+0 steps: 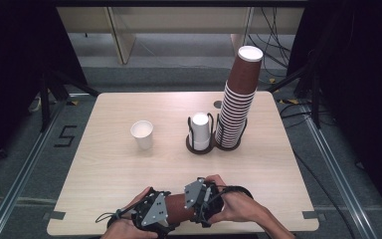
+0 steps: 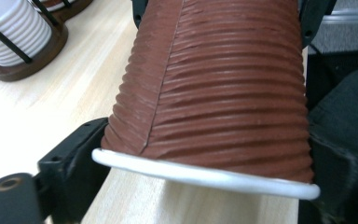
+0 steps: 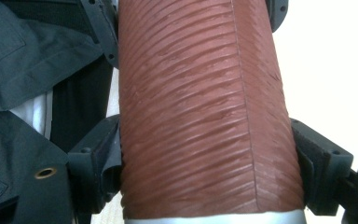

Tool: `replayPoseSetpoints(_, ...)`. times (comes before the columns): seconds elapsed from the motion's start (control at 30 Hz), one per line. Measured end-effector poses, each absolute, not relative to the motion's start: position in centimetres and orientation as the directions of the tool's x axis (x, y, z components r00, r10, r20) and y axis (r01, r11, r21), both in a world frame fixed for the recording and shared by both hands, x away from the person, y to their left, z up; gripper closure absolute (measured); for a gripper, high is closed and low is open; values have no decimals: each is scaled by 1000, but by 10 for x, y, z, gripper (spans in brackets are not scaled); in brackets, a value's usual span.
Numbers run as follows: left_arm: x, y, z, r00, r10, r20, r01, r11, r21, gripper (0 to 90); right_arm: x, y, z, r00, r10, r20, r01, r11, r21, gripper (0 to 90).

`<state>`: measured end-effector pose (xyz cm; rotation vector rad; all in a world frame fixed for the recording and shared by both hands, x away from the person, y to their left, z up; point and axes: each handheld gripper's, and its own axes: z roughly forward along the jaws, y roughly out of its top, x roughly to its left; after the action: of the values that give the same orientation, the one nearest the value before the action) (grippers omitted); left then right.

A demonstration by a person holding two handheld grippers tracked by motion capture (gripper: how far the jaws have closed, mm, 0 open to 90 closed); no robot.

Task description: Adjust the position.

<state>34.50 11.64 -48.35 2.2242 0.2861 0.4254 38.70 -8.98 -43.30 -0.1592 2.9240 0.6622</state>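
A brown ribbed paper cup (image 1: 178,208) is lying on its side at the near edge of the bench (image 1: 104,169), bridging the two hand-held grippers. In the left gripper view the cup (image 2: 214,88) is sitting between that gripper's own black jaws, its white rolled rim nearest the lens and crossing from one jaw to the other; both jaws are standing right against the rim end, though whether they are pressing cannot be told. In the right gripper view the cup's wall (image 3: 200,112) is running straight up between the jaws, each jaw pressing against a side of it, a pale rim band lying just above the bottom edge. In the high view the left gripper (image 1: 151,215) is meeting one end of the cup and the right gripper (image 1: 201,201) the other, a hand wrapping each.

Well beyond the jaws, a single white cup (image 1: 143,134) is standing upright alone. To its right a double wooden holder (image 1: 199,148) is carrying a short stack of white cups (image 1: 200,130) and, beside it, a tall leaning stack of brown cups (image 1: 238,102).
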Motion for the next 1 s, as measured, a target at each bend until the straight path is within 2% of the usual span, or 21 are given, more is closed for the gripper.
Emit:
replayPoseSetpoints(0.1, 347, 120, -484, 923, 355, 151, 74, -545, 835, 71, 392, -98, -430, -986, -76, -146, -136, 876, 463, 227)
replayPoseSetpoints(0.17, 348, 123, -483, 924, 360, 129, 68, -488, 870, 71, 394, -104, -429, -993, -61, -97, -102, 851, 515, 228)
replayPoseSetpoints(0.23, 348, 124, -482, 924, 367, 110, 75, -456, 887, 68, 401, -110, -428, -990, -100, -96, -136, 814, 564, 228)
replayPoseSetpoints(0.27, 349, 126, -481, 927, 366, 82, 81, -409, 909, 68, 402, -113, -427, -992, -96, -76, -122, 806, 580, 228)
replayPoseSetpoints(0.43, 350, 129, -481, 932, 362, 33, 87, -310, 947, 65, 405, -121, -423, -992, -100, -74, -124, 767, 630, 228)
replayPoseSetpoints(0.6, 351, 132, -480, 934, 358, -18, 104, -224, 969, 62, 406, -127, -419, -996, -86, -26, -80, 730, 679, 228)
replayPoseSetpoints(1.0, 351, 133, -478, 932, 360, -44, 114, -175, 978, 42, 407, -129, -420, -996, -89, 14, -51, 685, 727, 228)
